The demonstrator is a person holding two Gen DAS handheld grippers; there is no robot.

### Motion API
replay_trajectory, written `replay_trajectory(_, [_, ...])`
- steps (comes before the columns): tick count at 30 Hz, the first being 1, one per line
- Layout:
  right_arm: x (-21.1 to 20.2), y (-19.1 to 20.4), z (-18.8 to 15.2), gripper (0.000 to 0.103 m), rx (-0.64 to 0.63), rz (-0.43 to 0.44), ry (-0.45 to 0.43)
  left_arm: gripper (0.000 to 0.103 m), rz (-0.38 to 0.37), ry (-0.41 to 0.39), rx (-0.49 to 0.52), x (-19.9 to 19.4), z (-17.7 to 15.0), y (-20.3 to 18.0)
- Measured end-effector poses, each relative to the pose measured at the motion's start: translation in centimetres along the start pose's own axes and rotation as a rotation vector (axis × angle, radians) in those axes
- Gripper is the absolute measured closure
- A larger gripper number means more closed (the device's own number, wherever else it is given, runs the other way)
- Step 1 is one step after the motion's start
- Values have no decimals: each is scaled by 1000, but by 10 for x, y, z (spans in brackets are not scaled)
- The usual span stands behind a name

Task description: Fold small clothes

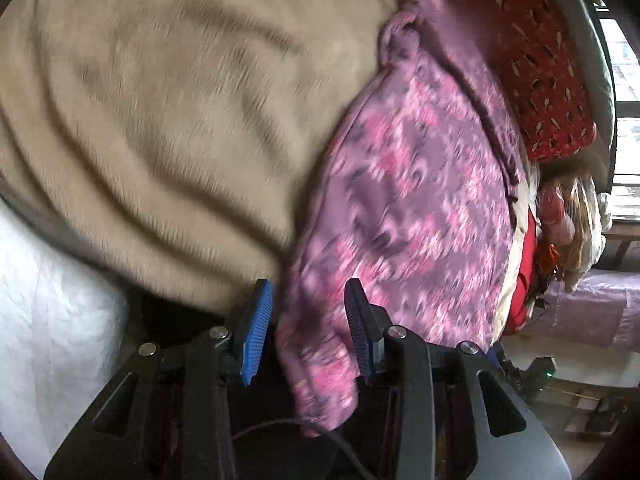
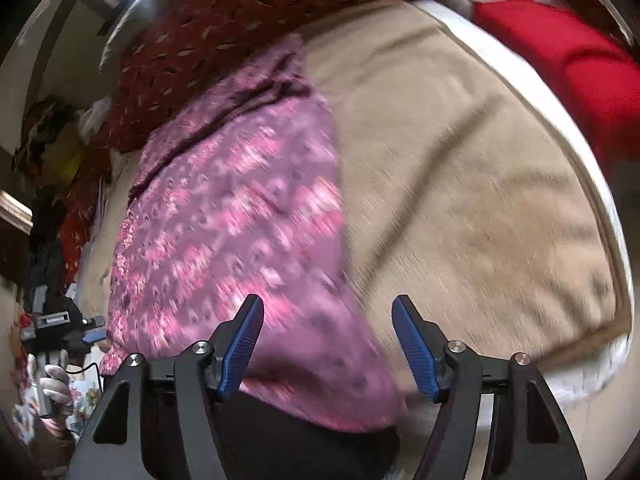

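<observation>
A small purple garment with a pink pattern (image 1: 404, 196) lies on a beige blanket (image 1: 168, 112). Both views are blurred by motion. My left gripper (image 1: 310, 312) is open, and the near corner of the garment hangs between its blue pads without being pinched. In the right wrist view the same garment (image 2: 236, 232) lies on the beige blanket (image 2: 472, 184). My right gripper (image 2: 328, 336) is open wide, with the garment's near edge between and below its fingers. The left gripper (image 2: 86, 330) shows at the far left, held by a gloved hand.
A dark red patterned cloth (image 1: 536, 64) lies behind the garment, also in the right wrist view (image 2: 208, 36). A bright red cloth (image 2: 568, 64) is at the far right. A white quilted cover (image 1: 52, 320) hangs below the blanket. A clutter of clothes (image 1: 568, 216) sits by a window.
</observation>
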State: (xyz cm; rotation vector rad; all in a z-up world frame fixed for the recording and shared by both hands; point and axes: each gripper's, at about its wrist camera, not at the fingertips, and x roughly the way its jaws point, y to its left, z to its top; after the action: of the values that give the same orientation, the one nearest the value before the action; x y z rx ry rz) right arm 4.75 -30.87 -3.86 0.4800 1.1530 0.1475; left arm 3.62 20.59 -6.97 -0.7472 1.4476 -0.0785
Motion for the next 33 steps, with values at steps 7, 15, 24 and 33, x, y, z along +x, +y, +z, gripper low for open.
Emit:
replay_trajectory(7, [18, -18, -38, 34, 89, 174, 51, 53, -56, 59, 41, 7, -21, -1])
replay_trajectory(15, [24, -9, -48, 87, 46, 297, 68, 91, 25, 42, 181, 8, -36, -25])
replay_trajectory(24, [-9, 20, -36, 91, -23, 424, -52, 101, -172, 38, 196, -19, -29, -43])
replay_trajectory(33, [-23, 38, 3, 90, 21, 555, -132, 101, -365, -70, 113, -53, 7, -57])
